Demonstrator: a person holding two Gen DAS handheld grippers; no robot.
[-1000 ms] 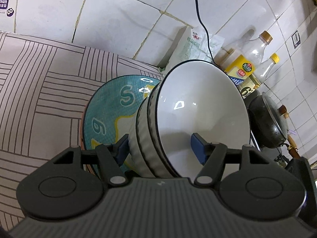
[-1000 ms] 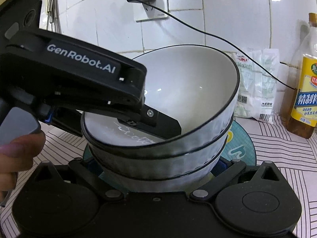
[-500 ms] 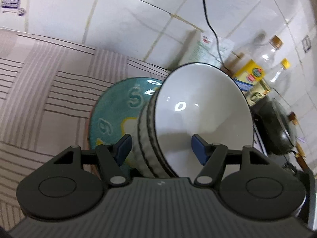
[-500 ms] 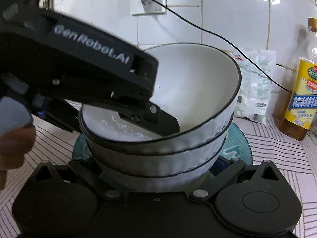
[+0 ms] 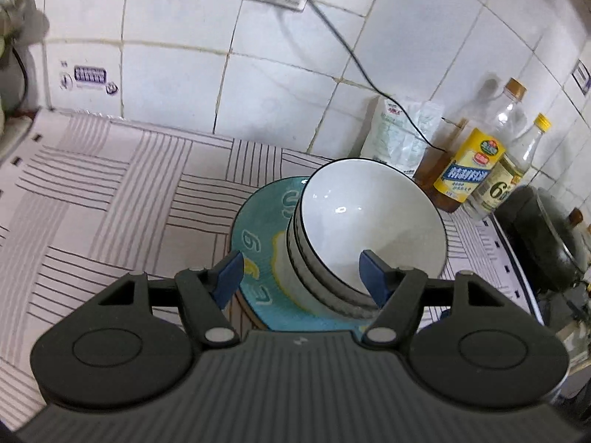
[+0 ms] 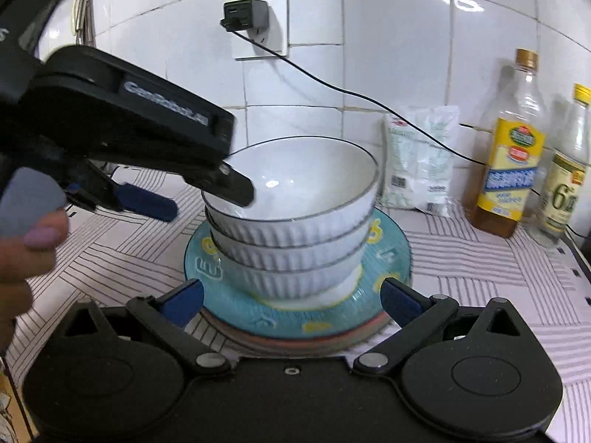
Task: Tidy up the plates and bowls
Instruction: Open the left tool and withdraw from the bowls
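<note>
Three white ribbed bowls with dark rims are nested in a stack that stands on a teal plate with yellow marks, itself on top of a pile of plates. The stack also shows in the left wrist view, on the teal plate. My left gripper is open, raised above the stack's left rim, holding nothing; it shows in the right wrist view. My right gripper is open, its blue fingertips either side of the plate pile's near edge, pulled back from the bowls.
The striped counter cloth runs left. At the tiled wall stand a white bag, an oil bottle and a second bottle. A black cable hangs from a wall socket. A dark pan sits at right.
Both grippers have drawn back from the bowl stack. The left jaws opened wider and lifted off the top bowl's rim; the right gripper backed away, so the stack looks smaller.
</note>
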